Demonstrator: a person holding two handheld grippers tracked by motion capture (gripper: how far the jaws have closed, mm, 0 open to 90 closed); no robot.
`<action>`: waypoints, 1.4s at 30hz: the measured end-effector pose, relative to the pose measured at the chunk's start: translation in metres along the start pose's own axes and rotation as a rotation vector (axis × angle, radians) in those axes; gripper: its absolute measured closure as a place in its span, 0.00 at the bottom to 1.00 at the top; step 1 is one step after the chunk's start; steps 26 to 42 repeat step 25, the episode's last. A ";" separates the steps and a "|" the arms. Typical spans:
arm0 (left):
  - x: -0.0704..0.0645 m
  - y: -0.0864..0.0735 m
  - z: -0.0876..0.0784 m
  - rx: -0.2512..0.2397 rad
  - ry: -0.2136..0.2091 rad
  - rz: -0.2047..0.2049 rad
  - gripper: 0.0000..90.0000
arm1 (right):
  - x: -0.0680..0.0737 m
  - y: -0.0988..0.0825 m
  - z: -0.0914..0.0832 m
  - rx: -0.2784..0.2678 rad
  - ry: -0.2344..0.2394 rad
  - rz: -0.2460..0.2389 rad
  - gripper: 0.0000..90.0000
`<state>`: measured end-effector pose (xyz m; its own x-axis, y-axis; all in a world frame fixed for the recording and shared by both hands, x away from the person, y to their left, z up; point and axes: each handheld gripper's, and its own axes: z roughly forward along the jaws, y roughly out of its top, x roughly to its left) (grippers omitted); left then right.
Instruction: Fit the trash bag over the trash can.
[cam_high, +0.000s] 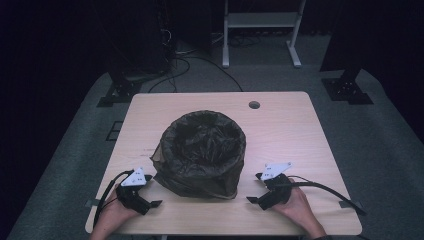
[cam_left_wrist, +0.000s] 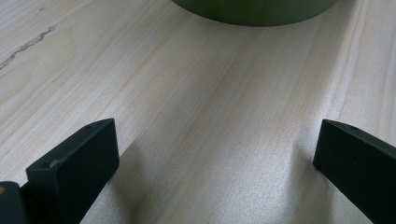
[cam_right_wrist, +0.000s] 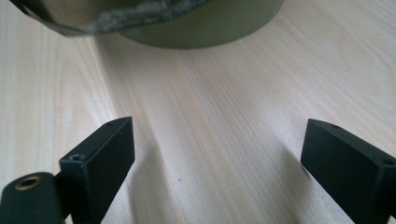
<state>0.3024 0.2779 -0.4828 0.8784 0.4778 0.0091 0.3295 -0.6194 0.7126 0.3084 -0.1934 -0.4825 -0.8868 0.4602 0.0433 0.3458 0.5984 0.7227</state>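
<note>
1. In the high view a round bin (cam_high: 204, 152) lined with a dark bag (cam_high: 172, 175) stands near the middle of the light wooden table (cam_high: 290, 130), a little toward the near edge. The bag is folded out over the rim and hangs loosely down the outside; its inside looks dark and crumpled, and what lies in it cannot be made out.

2. The left gripper (cam_high: 150, 192) rests on the table just near and left of the bin, held by the person's left hand (cam_high: 111, 214). The high view shows its grey plate and trailing cable, but not how wide the jaws stand.

3. The left gripper view settles that: the left gripper (cam_left_wrist: 215, 154) has its two black jaws spread wide, with only bare wood grain between them and nothing held. At the far top of this view the olive-green wall of the bin shows, well apart from the jaw tips.

4. The right gripper (cam_high: 256, 189) lies near and right of the bin, in the person's right hand (cam_high: 295, 207), its cable running off to the right along the table.

5. The right gripper view shows the right gripper (cam_right_wrist: 217, 149) likewise wide open and empty, low over the table. Here the bin's green base appears at the far top with a grey, wrinkled edge of the bag drooping over it at upper left, a detail the left gripper view lacks.

6. The high view also takes in a round cable hole (cam_high: 254, 105) at the table's far side and grey floor beyond.
</note>
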 end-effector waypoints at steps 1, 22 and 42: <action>0.000 0.000 0.000 0.000 0.000 0.000 0.00 | 0.000 -0.001 0.001 0.005 0.002 -0.001 0.09; 0.000 0.000 0.000 -0.001 0.000 0.000 0.00 | 0.003 -0.003 0.002 -0.006 -0.025 -0.027 0.09; 0.000 0.000 0.000 -0.001 0.001 0.000 0.00 | 0.003 -0.003 0.002 -0.006 -0.025 -0.027 0.09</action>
